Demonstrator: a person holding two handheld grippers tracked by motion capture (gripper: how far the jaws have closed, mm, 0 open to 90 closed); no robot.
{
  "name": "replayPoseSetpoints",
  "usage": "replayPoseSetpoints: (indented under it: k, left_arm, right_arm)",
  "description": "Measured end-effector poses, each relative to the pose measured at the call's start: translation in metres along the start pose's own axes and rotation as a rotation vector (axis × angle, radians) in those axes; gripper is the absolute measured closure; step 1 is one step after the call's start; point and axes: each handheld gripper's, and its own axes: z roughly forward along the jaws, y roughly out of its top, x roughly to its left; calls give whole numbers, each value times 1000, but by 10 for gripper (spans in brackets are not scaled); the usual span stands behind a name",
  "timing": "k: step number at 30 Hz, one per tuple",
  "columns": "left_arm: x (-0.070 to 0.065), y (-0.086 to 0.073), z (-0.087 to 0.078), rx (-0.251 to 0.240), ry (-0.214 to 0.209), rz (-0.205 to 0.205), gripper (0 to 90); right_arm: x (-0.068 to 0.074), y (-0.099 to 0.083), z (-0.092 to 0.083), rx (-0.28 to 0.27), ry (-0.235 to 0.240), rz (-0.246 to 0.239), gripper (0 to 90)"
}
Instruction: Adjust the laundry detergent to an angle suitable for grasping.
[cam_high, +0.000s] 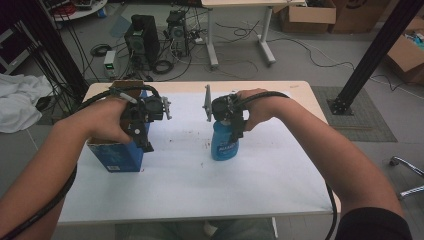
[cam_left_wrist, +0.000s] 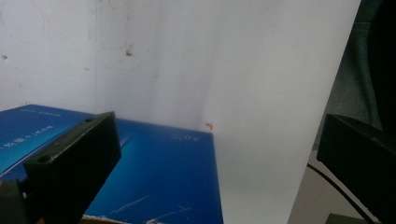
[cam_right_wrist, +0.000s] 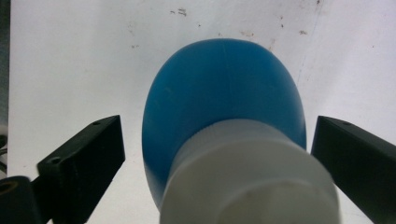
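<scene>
- The blue bottle stands upright mid-bench, directly under the right gripper, whose open jaws flank its white cap without touching.
- To grip well: centre the jaws on the cap, lower squarely, then close.
- The left gripper, open, hovers over the blue box at the bench's left.
- The bench is white and lightly speckled; beyond it are a grey floor, cables and cardboard boxes.

blue bottle (white cap), upright, blue box nearby
</scene>
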Motion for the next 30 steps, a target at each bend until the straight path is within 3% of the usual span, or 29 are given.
replayPoseSetpoints:
  k: [16, 30]
  left_arm:
    - [-1, 2, 3, 1, -1, 3, 1]
    - [0, 3, 5, 2, -1, 3, 1]
  right_arm:
    - [0, -1, 4, 19, -3, -26, 130]
    - [-1, -2, 5, 16, -7, -18, 194]
